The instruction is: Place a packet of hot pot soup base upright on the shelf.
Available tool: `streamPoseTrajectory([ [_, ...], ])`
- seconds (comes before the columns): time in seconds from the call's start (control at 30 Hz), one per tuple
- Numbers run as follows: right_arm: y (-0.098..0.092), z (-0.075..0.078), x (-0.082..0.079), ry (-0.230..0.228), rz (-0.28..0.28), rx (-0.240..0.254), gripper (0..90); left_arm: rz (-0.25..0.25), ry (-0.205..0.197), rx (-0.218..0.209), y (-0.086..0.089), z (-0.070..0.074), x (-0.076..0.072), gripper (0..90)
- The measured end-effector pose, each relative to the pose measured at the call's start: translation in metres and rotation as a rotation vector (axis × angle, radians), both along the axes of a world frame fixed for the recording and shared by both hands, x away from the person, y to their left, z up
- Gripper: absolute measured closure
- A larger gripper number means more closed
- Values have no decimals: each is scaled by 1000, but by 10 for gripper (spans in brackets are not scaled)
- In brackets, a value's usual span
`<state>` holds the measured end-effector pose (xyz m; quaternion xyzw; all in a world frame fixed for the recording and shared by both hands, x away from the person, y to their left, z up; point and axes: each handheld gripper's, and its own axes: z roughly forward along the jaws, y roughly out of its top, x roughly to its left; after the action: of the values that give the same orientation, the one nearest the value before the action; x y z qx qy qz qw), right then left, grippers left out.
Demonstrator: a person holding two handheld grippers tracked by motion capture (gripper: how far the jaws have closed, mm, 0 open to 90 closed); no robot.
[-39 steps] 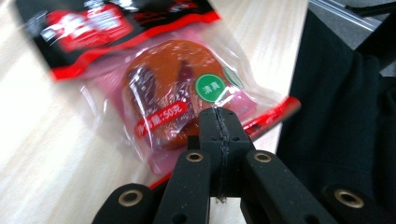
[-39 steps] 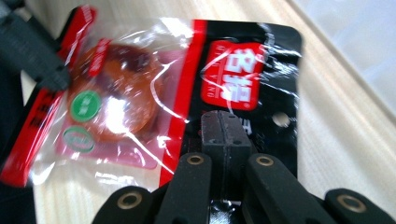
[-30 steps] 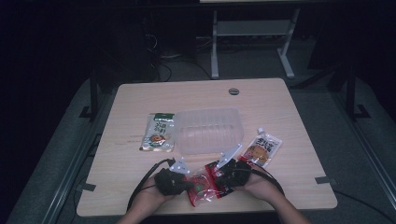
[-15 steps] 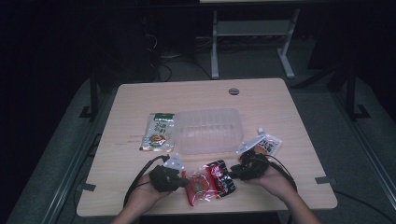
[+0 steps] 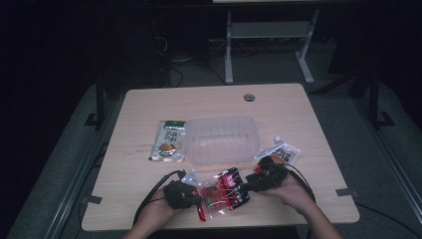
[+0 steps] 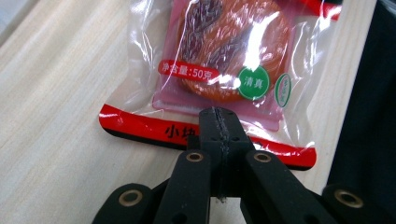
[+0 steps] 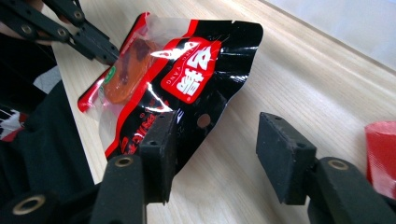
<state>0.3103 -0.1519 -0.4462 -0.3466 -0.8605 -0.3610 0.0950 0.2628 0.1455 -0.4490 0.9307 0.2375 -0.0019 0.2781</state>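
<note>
A red and black snack packet with a clear window lies near the table's front edge between my two grippers. My left gripper is shut on its red bottom seam; in the left gripper view the jaws meet on that seam of the packet. My right gripper sits at the packet's black end. Its jaws have just been opening, and in the right gripper view the gripper stands open with the packet's black corner lying by one pad, unpressed.
An empty clear plastic tub sits mid-table. A green-topped packet lies to its left, and a white and orange packet lies to its right, just beyond my right hand. A red packet edge shows at the right of the right gripper view.
My right gripper let go of the packet's black end, opened, and drew back to the right. The left gripper stayed put, still shut on the seam.
</note>
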Motion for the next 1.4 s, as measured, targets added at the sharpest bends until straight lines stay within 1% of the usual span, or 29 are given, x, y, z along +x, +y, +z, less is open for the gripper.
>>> streamPoseTrajectory([
  [0.03,1,-1,1,-3,6,1,466,1,3,-1,0,0,0,899],
  [0.07,2,-1,1,5,7,6,461,3,6,-2,0,0,0,899],
  [0.1,4,-1,1,7,11,11,460,-18,3,17,1,1,2,899],
  [0.17,9,-3,2,15,22,17,442,1,11,-2,1,0,1,899],
  [0.23,14,-3,2,32,39,20,425,3,11,-5,1,0,1,900],
  [0.33,18,-4,1,35,50,23,403,-3,9,2,1,0,1,900],
  [0.4,22,-6,1,48,55,14,381,3,10,-7,1,0,1,899],
  [0.5,27,-9,4,60,66,13,382,6,15,-13,1,-1,2,900],
  [0.53,31,-10,5,74,71,24,385,6,15,-13,1,-1,2,900],
  [0.57,31,-10,5,74,71,24,385,6,15,-13,1,-1,2,900],
  [0.6,34,-12,5,86,79,25,390,6,16,-13,2,-1,2,900],
  [0.63,34,-12,5,86,79,25,390,6,17,-14,2,-1,2,900],
  [0.67,36,-12,5,89,82,31,413,-1,18,-7,2,0,2,900],
  [0.73,36,-11,5,88,86,34,462,-1,19,-8,2,0,2,900],
  [0.77,36,-11,5,88,86,34,462,-1,19,-9,2,0,2,900],
  [0.83,37,-9,3,82,94,41,540,6,21,-14,2,-1,2,900],
  [0.87,37,-9,3,82,94,41,540,6,21,-14,2,-1,2,900],
  [0.97,37,-6,2,62,108,44,644,7,21,-15,1,-1,2,900],
  [1.0,37,-5,1,41,119,48,699,8,21,-15,1,-1,2,900],
  [1.03,37,-4,1,38,121,45,736,9,22,-16,1,-1,2,900],
  [1.07,37,-4,1,38,121,45,736,9,23,-17,1,-1,2,900],
  [1.1,37,-3,0,32,119,39,781,9,24,-17,2,-1,2,900],
  [1.13,37,-3,0,32,119,39,781,9,24,-17,2,-1,2,900],
  [1.2,38,-2,0,16,124,33,821,5,18,-16,2,-1,3,900],
  [1.23,39,-2,0,-3,135,25,851,5,19,-18,2,-1,3,900],
  [1.27,39,-2,0,-3,135,25,851,5,20,-19,2,-1,3,900],
  [1.33,40,-1,-1,-15,140,15,890,-1,17,-15,2,-1,3,900],
  [1.37,41,0,-2,-24,146,6,895,4,13,-19,1,-1,2,900],
  [1.4,42,0,-2,-33,153,4,896,-3,12,-12,1,0,2,900],
])
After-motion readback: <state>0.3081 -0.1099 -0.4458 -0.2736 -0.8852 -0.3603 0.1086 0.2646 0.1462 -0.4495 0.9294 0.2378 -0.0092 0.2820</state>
